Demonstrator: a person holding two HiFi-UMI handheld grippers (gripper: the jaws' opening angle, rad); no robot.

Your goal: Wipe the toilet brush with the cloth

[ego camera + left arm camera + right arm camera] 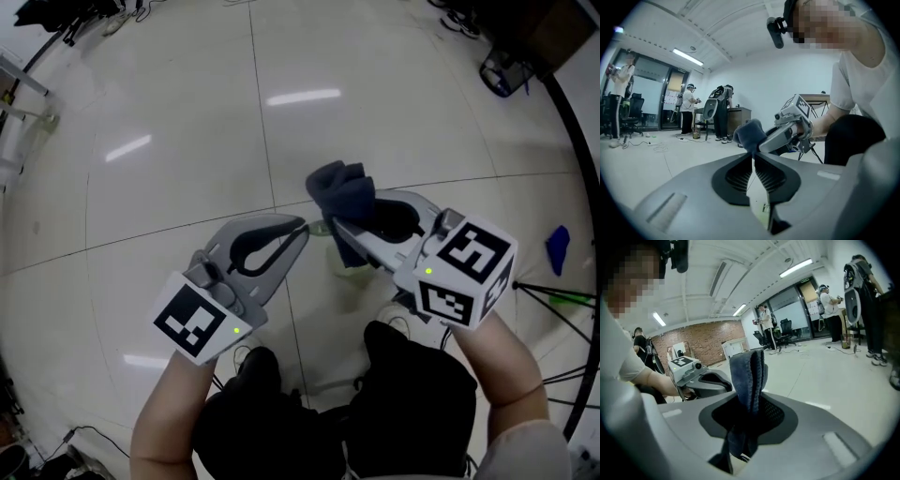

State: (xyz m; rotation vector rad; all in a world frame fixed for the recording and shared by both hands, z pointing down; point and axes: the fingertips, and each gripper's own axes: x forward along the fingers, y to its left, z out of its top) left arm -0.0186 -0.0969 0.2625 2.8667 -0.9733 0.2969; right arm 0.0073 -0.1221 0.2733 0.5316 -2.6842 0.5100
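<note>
My right gripper (pixel 336 223) is shut on a dark blue cloth (pixel 343 189), which bunches up above its jaws and hangs down behind them in the right gripper view (pixel 747 373). My left gripper (pixel 302 226) is shut on the thin pale handle of the toilet brush (pixel 758 194). A small greenish bit of the brush (pixel 322 228) shows between the two gripper tips. The tips almost meet, with the cloth just beyond the left jaws (pixel 749 132). Both grippers are held up above the floor. The brush's head is hidden below the grippers.
Pale tiled floor (pixel 187 112) lies far below. A blue object (pixel 558 248) and thin tripod legs (pixel 562 298) are at the right, cables at the far edges. Several people (pixel 687 108) stand by the glass doors, near a wooden cabinet (pixel 739 119).
</note>
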